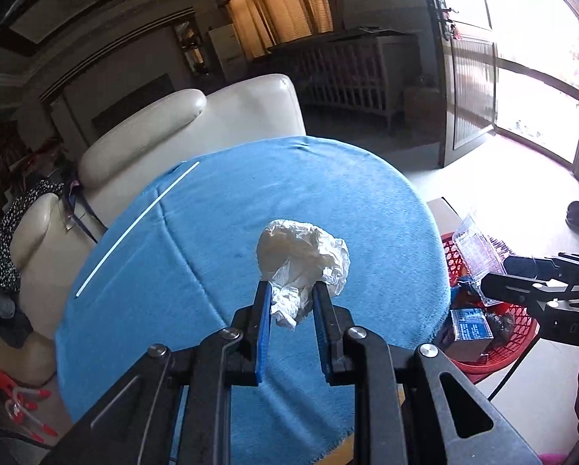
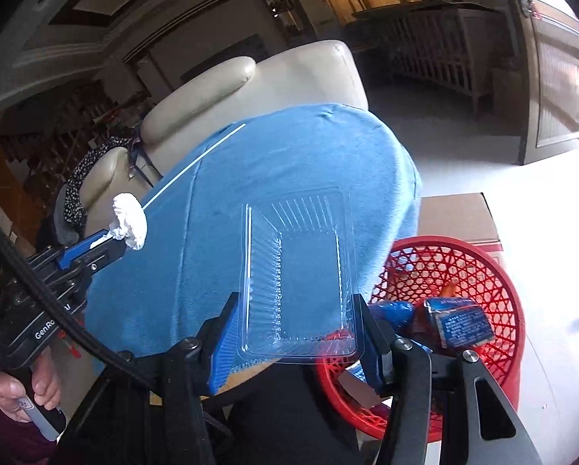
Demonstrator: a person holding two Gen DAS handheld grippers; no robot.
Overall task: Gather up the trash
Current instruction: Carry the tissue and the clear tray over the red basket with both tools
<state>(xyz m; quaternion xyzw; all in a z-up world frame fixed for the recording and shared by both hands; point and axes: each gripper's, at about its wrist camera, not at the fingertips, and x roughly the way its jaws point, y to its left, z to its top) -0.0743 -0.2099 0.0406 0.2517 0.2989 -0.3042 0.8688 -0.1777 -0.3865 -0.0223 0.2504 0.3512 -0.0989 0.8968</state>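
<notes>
Aloft, crumpled tissue [image 1: 303, 259] in left jaws, clear tray [image 2: 299, 271] in right.

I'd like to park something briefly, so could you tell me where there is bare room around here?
Most of the blue cloth lies bare, from the white straw near the sofa-side edge across to the basket side. The red basket is crowded with a blue carton and wrappers.

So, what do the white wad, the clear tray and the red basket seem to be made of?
Wad: looks like crumpled tissue or thin paper, matte, with soft creases; thin plastic is possible.
Tray: thin clear plastic, glossy, ribbed walls; the blue cloth shows through it.
Basket: moulded red plastic, an open lattice with a smooth rim.
</notes>
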